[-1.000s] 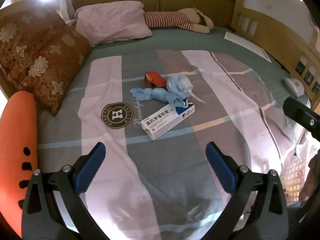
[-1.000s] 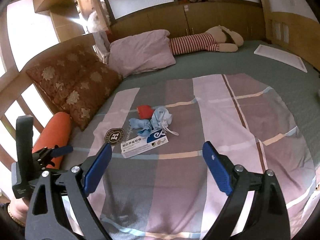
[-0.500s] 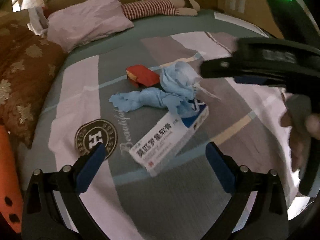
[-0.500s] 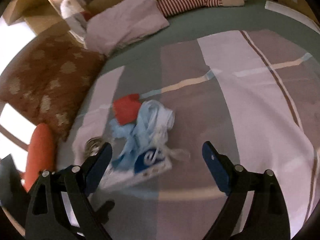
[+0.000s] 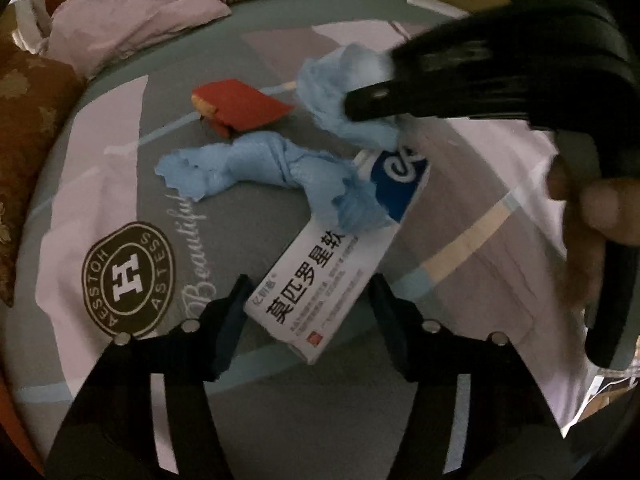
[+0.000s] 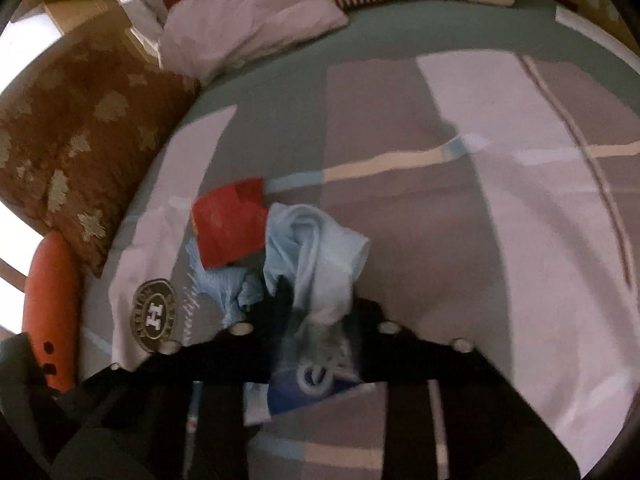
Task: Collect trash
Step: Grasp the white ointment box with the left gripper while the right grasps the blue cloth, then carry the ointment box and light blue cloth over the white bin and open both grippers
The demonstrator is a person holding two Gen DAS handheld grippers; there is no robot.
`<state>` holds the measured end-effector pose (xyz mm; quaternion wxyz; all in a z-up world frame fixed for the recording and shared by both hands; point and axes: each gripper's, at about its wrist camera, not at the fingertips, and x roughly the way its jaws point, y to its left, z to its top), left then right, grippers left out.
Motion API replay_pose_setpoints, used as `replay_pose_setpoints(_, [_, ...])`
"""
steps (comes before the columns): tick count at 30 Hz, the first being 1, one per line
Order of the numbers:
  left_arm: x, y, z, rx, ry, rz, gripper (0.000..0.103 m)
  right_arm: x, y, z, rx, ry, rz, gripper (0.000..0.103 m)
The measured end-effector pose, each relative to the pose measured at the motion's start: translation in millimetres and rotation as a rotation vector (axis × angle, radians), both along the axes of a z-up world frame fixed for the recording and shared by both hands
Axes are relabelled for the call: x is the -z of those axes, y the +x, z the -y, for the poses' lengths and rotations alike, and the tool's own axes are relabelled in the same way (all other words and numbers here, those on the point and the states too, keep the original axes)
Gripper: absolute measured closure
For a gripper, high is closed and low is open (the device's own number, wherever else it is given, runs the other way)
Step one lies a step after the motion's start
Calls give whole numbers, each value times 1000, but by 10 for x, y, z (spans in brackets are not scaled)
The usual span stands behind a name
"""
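A wide bed [image 5: 248,412] with a striped grey, pink and teal cover fills both views, a pink pillow [image 6: 248,16] and a brown patterned cushion [image 6: 76,128] at its head. Mid-bed lies the trash: a white and blue medicine box [image 5: 324,280], a twisted blue tissue [image 5: 248,164], a pale blue crumpled mask [image 6: 312,252] and a red packet [image 5: 240,110]. The left gripper [image 5: 308,308], its jaws just closing, straddles the box's near end; whether the pads press it I cannot tell. The right gripper [image 6: 316,312], jaws just closing too, pinches the mask.
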<state>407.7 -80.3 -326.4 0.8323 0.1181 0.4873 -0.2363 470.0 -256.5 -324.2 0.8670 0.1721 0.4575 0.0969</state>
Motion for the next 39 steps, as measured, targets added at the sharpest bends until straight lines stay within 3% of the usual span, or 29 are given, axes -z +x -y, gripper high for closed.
replay_pose_setpoints(5, [-282, -197, -27, 10, -33, 2, 53, -434, -473, 317, 51, 60, 76, 84])
replay_pose_setpoints(7, [-553, -396, -53, 19, -71, 8, 53, -641, -690, 400, 58, 69, 123, 84])
replay_pose_setpoints(10, [-1050, -732, -132, 7, -135, 80, 53, -1014, -1107, 498, 58, 87, 210, 84])
replay_pose_setpoints(13, [-1464, -1037, -301, -87, -224, 138, 53, -1335, -1617, 534, 59, 44, 307, 84])
replay_pose_setpoints(15, [-1597, -1271, -413, -194, -217, 202, 53, -1457, -1968, 509, 59, 14, 363, 84])
replay_pose_setpoints(18, [-1597, -1468, -532, -285, -246, 225, 53, -1422, -2428, 369, 39, -39, 404, 84])
replay_pose_setpoints(21, [-1511, -1585, -581, -333, -260, 210, 53, -1257, -2604, 303, 20, -61, 372, 84])
replay_pose_setpoints(26, [-1391, -1518, -555, -335, -224, 208, 53, -1188, -2602, 251, 0, -92, 360, 85])
replay_pose_setpoints(39, [-1354, -1465, -586, -327, -224, 201, 53, -1143, -2622, 230, -14, -76, 336, 85])
